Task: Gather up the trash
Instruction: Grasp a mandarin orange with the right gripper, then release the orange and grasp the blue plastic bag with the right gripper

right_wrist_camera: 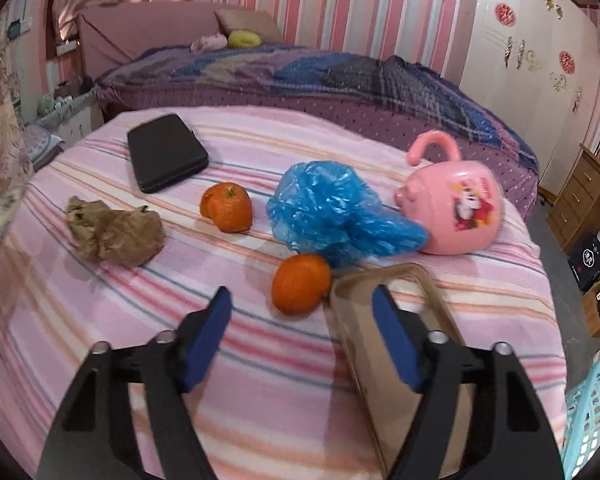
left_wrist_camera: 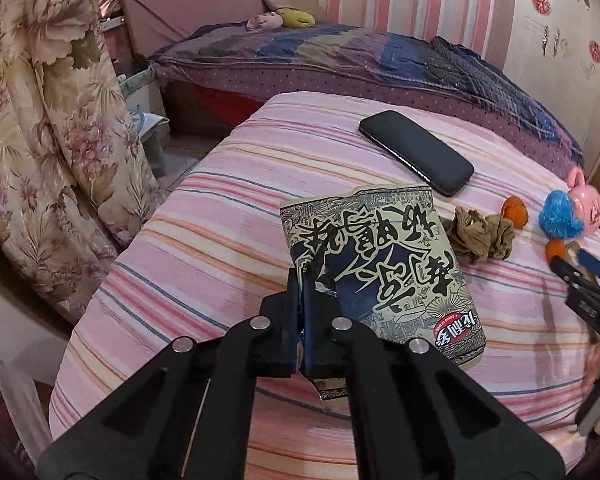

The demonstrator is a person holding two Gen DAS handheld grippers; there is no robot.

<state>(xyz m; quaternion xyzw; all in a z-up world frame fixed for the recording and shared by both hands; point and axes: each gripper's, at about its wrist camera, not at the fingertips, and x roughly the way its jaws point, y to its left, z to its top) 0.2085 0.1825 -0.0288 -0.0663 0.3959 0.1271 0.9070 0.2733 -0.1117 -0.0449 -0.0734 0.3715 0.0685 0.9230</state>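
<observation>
Pink-striped cloth (right_wrist_camera: 100,308) covers the table. Left gripper (left_wrist_camera: 305,276) is clamped tight on the edge of a printed snack bag (left_wrist_camera: 384,264), which is lifted over the cloth. Right of it: crumpled brown paper (right_wrist_camera: 114,234), black case (right_wrist_camera: 164,158), two oranges (right_wrist_camera: 229,207), blue plastic bag (right_wrist_camera: 332,216), pink piggy cup (right_wrist_camera: 456,216). Right gripper (right_wrist_camera: 302,308) stands partly open, nothing between the pads, over a tan phone case (right_wrist_camera: 384,320).
</observation>
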